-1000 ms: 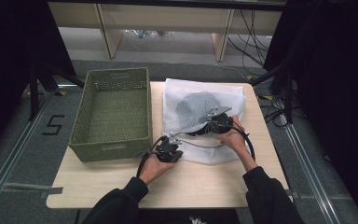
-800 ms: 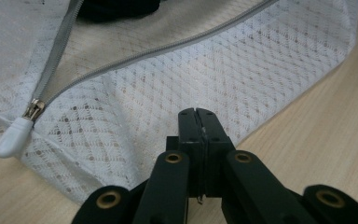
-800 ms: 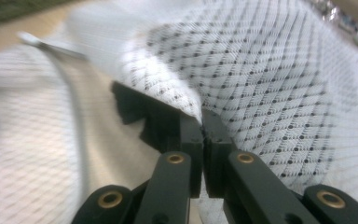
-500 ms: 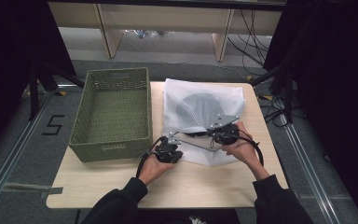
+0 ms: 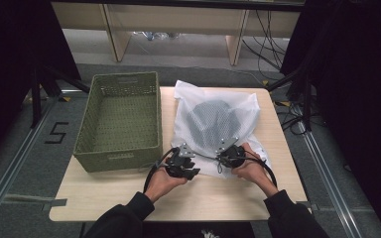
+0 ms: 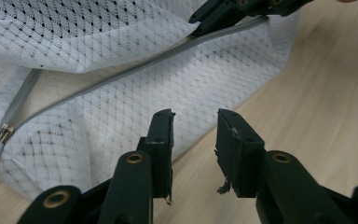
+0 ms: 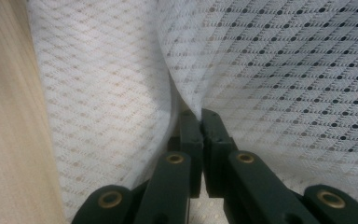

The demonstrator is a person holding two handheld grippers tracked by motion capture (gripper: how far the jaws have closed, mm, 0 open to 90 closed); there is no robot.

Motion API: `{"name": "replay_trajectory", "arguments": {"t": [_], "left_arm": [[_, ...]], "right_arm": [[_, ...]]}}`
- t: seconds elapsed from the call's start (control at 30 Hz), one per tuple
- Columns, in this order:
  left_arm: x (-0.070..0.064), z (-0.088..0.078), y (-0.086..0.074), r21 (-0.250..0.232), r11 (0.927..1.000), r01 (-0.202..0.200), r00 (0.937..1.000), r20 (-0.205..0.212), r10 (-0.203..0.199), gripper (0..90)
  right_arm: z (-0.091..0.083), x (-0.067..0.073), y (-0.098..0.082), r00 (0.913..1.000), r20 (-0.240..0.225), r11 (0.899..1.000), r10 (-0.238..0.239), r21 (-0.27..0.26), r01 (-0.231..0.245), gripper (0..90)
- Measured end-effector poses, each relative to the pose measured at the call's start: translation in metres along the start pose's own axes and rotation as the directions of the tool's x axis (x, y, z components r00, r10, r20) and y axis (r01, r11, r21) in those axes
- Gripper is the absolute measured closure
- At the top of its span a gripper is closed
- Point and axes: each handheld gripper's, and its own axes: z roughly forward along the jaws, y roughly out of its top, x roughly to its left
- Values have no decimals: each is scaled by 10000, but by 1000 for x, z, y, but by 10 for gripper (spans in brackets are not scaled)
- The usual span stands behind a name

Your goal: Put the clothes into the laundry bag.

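The wooden surface (image 5: 228, 196) carries a green basket (image 5: 119, 119), beyond and outward of the left gripper (image 5: 184, 159), and a white mesh bag (image 5: 213, 124) with something dark inside. The bag lies just ahead of both grippers. The right gripper (image 7: 200, 119) is clamped on its zipper edge. The left gripper's jaws have just been opening, apart and empty beside the zipper (image 6: 121, 77), so the zipper work looks partway, the bag not yet in the basket.

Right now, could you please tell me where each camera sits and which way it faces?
High view: above the person's side, looking forward and down on the table; forearms, left hand-held gripper, right hand-held gripper, green basket.
Left gripper view: along its own parted jaws toward the mesh bag and its zipper.
Right gripper view: along jaws pinching mesh.
Shared: all three show the bag; the left gripper view also catches the right hand-held gripper.
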Motion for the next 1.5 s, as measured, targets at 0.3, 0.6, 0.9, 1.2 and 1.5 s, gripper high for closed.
{"name": "replay_trajectory", "arguments": {"t": [0.3, 0.6, 0.9, 1.2, 1.5], "left_arm": [[-6, -25, -11, 40, 9999, -120, 9999, 92, 120, 556], [-1, -49, -26, 14, 10000, 66, 9999, -127, -66, 519], [0, -57, -31, 106, 9999, 5, 9994, -357, -1, 470], [4, -67, -40, 110, 9996, 263, 9964, -806, -253, 382], [4, -80, -50, 36, 9996, 295, 9941, -1045, -290, 361]], "right_arm": [[-5, -2, -2, 9974, -304, 9975, 659, -249, -666, 892], [-14, 5, -16, 9969, -337, 9969, 707, -324, -718, 891], [-21, 2, -21, 9912, -380, 9865, 1266, -997, -1298, 656], [-43, 12, -26, 9798, 586, 9687, 1913, -1721, -1788, 422], [-63, 5, -34, 9534, 430, 9152, 2988, -2959, -2735, 398]]}}
